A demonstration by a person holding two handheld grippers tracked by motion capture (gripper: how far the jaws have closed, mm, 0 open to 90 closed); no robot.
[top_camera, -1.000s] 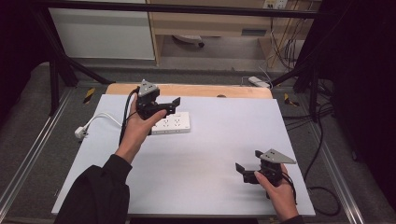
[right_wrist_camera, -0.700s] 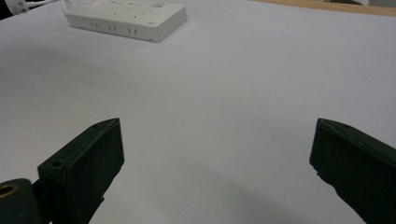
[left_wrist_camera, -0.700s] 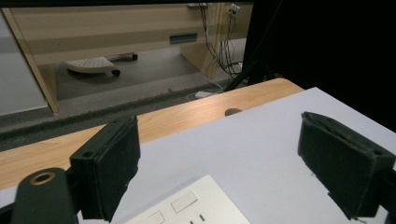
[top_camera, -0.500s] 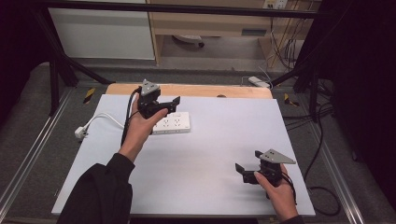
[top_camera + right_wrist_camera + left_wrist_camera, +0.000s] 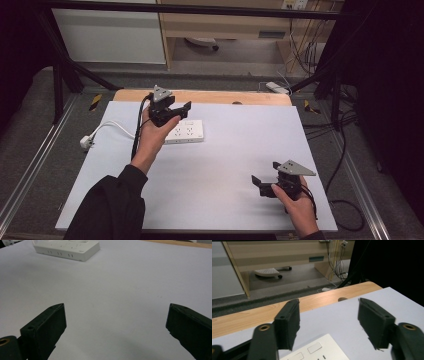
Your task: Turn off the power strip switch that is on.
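Hovering over the white power strip (image 5: 184, 131) at the upper left of the high view, the left gripper (image 5: 176, 111) has just been closing its jaws; they stand apart with nothing between them. From its own view the strip (image 5: 317, 351) lies just below the jaws, its long axis running left-right across the table (image 5: 240, 150). Well apart at lower right, the right gripper (image 5: 264, 184) sits wide open.

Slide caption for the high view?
Left gripper over a white power strip, jaws just closing on nothing; right gripper open.
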